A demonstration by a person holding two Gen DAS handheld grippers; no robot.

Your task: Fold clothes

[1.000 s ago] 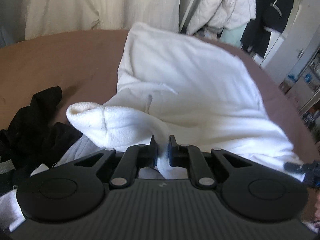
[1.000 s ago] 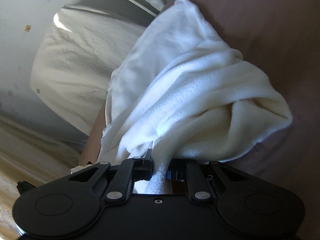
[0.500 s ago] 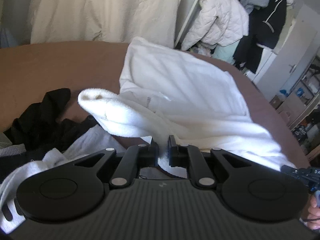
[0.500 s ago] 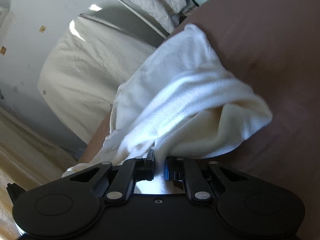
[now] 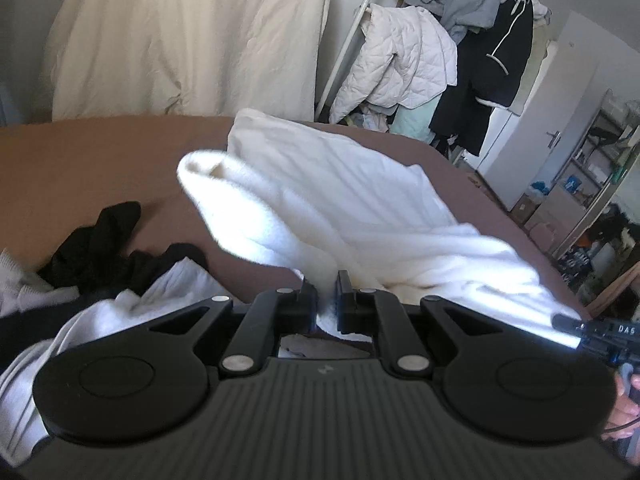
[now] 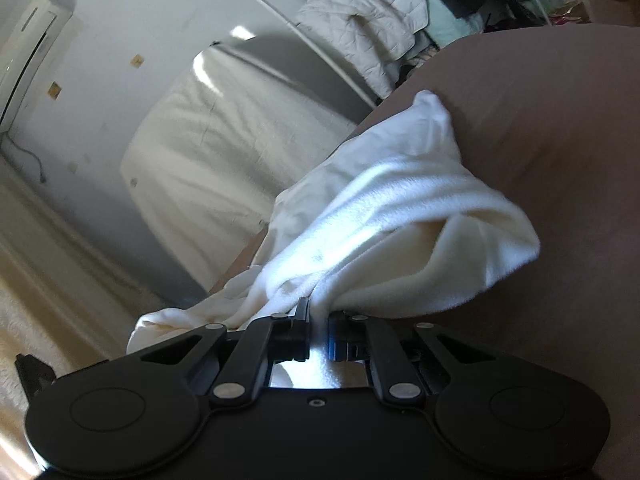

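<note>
left gripper [image 5: 328, 294] clamped on white fleece garment [image 5: 340, 208] hem | right gripper [image 6: 318, 326] clamped on its other near corner | garment's near edge lifted, far part resting on brown bed [image 5: 80, 168] | likely held taut for folding | dark clothes pile [image 5: 104, 240] left of garment

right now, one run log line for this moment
step: fold in progress | left claw: shut on white fleece garment | right claw: shut on white fleece garment | surface: brown bed

Bare bed [image 5: 100, 168] left; black clothes [image 5: 104, 240] crowd nearer.
</note>
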